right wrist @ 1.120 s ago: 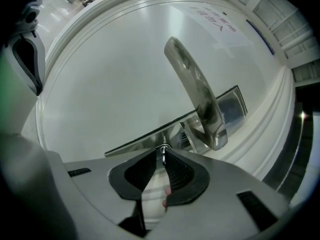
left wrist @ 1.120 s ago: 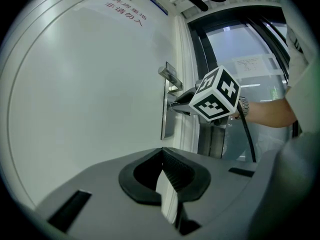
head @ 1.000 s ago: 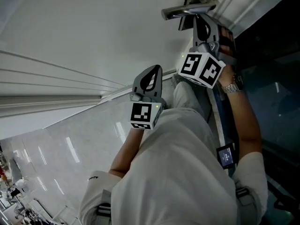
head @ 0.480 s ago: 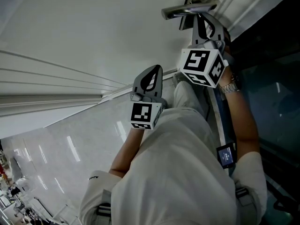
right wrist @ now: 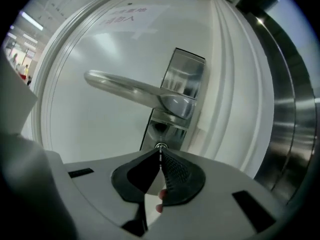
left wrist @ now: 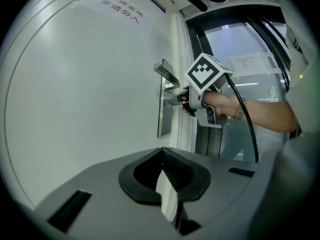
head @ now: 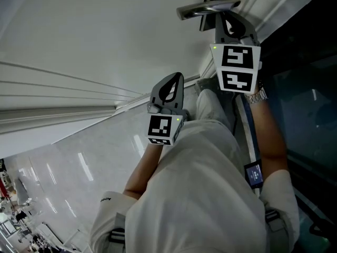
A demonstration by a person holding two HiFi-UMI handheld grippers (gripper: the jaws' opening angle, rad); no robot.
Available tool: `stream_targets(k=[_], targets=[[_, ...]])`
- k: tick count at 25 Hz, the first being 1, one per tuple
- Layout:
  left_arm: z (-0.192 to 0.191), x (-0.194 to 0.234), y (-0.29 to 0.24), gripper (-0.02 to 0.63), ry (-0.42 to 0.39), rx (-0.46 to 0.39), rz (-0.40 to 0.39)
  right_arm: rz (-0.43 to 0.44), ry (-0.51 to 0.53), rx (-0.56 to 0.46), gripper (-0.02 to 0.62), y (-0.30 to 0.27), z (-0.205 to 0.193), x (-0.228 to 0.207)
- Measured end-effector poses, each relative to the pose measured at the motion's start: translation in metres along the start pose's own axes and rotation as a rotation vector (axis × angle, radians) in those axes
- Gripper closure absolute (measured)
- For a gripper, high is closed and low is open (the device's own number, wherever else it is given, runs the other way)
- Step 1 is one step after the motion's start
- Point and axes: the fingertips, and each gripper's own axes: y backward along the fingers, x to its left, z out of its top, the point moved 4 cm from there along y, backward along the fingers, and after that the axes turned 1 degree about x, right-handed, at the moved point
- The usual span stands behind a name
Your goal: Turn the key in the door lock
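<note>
In the right gripper view a steel lock plate (right wrist: 176,101) on the white door (right wrist: 95,119) carries a lever handle (right wrist: 132,90). The keyhole cylinder (right wrist: 160,146) sits right below it. My right gripper (right wrist: 160,152) is shut on the thin key, whose metal edge just shows between the tips at the cylinder. The head view shows that gripper (head: 229,27) under the handle (head: 204,8), its marker cube (head: 238,67) squared up. My left gripper (head: 169,87) hangs lower left, away from the door, and is shut with nothing in it (left wrist: 162,156).
A dark glass panel in a metal frame (right wrist: 292,109) borders the door on the right. Printed text (left wrist: 122,8) marks the door's upper part. A black cable (left wrist: 250,129) trails from the right gripper. Glossy floor (head: 63,167) lies below left.
The right gripper has rolled about its own axis at the lock, so its marker cube has turned from tilted to square. The left gripper has stayed put.
</note>
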Motion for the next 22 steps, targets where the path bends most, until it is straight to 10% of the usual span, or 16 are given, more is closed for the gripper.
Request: stream_targets(k=[7,22], targets=[[0.001,-0.001,0.000,0.598,-0.004,0.000,-0.003,0.147,-0.439,-0.012,0.583,-0.001,-0.005,-0.012],[0.000,-0.001,-0.001,0.598,-0.007,0.003,0.006,0.344,-0.981,0.000,0.580,-0.004,-0.016,-0.019]])
